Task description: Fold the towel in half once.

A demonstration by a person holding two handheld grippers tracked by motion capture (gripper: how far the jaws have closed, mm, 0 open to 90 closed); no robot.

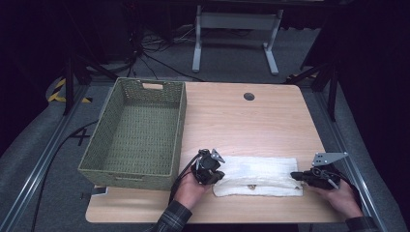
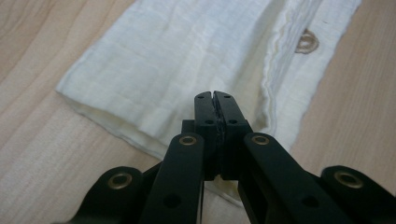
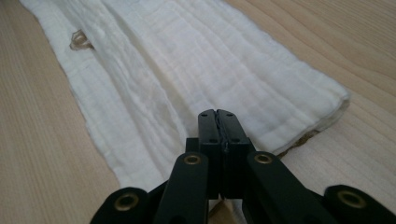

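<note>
Cloth [image 1: 258, 175] lies folded in a long white strip near your edge of the table [image 1: 251, 121], running from side to side between your two hands. Your left gripper [image 1: 215, 176] sits at the strip's left end and your right gripper [image 1: 296, 176] at its right end, so the cloth spans the whole gap between them.

In the left gripper view your jaws stand fully together over the near end of the cloth [image 2: 187, 60] — the tips press on the fabric just beside a raised fold seam, and the edge of the strip runs under the jaws. Whether a layer is actually pinched between them you cannot tell from here. A small brown mark [image 2: 307, 42] shows on the thinner flap farther along.

In the right gripper view the jaws are likewise closed tight, tips resting on the cloth [image 3: 196, 60] close to its end — the thick folded part lies to one side, the single thinner layer to the other. The same brown mark [image 3: 79, 39] shows far up the strip.

Beside your left hand, a woven green basket [image 1: 99, 145] stands on the table's left part, well apart from the cloth's right end.
</note>
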